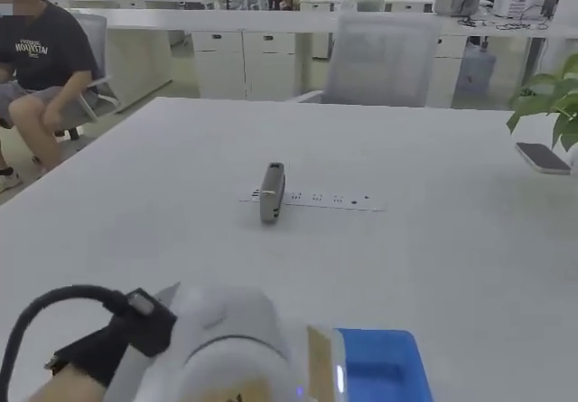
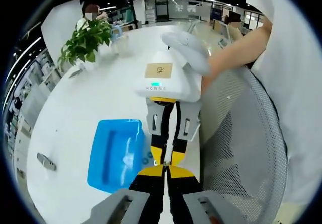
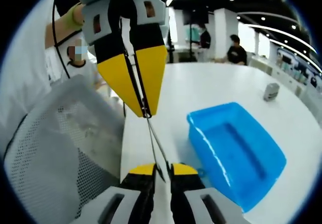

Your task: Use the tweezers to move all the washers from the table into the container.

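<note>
Left gripper [image 2: 164, 172]: jaws are pinched together on one end of the tweezers [image 3: 154, 144], and it is met almost tip to tip by the other gripper
Right gripper [image 3: 163, 173]: jaws are set narrow, with the other end of the tweezers clasped between the yellow pads [image 3: 144, 170]
Tweezers: thin metal legs are stretched between the two grippers, over the near edge of the table [image 1: 406, 266]; both ends are gripped
Container [image 3: 236, 153]: a blue open tray is stood on the table just beside the meeting grippers, on the side away from the person holding them
Washers [image 1: 336, 200]: a row of small dark specks is seen on the table in the head view, too small to be made out clearly; they are well apart from the container
Grey metal block [image 1: 272, 191]: it is set on the table at the left end of that row, just beside it
Mesh chair [image 3: 55, 153]: its backrest is seen close beside the grippers, off the table's near edge
Plant [image 2: 85, 39]: green leaves are seen at the far right end of the table
Seated person [image 1: 36, 68]: sat in a dark shirt beyond the far left corner of the table
</note>
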A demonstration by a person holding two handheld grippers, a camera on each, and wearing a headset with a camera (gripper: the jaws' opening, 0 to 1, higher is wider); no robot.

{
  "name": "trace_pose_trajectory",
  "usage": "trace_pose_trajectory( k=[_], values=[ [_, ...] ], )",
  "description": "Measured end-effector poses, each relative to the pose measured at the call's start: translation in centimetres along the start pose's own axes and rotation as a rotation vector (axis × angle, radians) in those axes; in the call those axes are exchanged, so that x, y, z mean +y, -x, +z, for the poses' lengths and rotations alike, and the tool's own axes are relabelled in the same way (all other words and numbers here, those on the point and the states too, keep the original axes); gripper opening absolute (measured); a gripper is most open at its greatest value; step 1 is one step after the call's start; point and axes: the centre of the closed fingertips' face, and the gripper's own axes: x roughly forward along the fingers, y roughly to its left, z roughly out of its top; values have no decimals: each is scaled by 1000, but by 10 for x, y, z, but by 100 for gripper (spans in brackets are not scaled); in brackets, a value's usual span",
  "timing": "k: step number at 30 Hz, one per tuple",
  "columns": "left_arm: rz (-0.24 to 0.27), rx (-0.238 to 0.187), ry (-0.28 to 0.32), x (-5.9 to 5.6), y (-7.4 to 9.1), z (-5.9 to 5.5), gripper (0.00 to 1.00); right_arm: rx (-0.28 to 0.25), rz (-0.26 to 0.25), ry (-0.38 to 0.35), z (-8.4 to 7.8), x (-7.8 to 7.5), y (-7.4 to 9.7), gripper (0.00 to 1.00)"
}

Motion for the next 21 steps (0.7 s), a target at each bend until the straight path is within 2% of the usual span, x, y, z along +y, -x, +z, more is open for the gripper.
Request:
trace_pose_trajectory(
  k=[4,7,15,21],
  values=[
    [-13,9,-7,3,-2,2,0,-3,-13,-4,-1,-4,-1,7],
    [-29,13,-4,3,-5,3,0,-7,3,-34,-1,-4,-3,8],
    [-59,-3,-23,3,-6,6,0,-30,-10,-38,3,-3,2,8],
    [-62,-11,-41,3,-5,9,0,-51,-25,-40,7,-5,5,9]
  ],
)
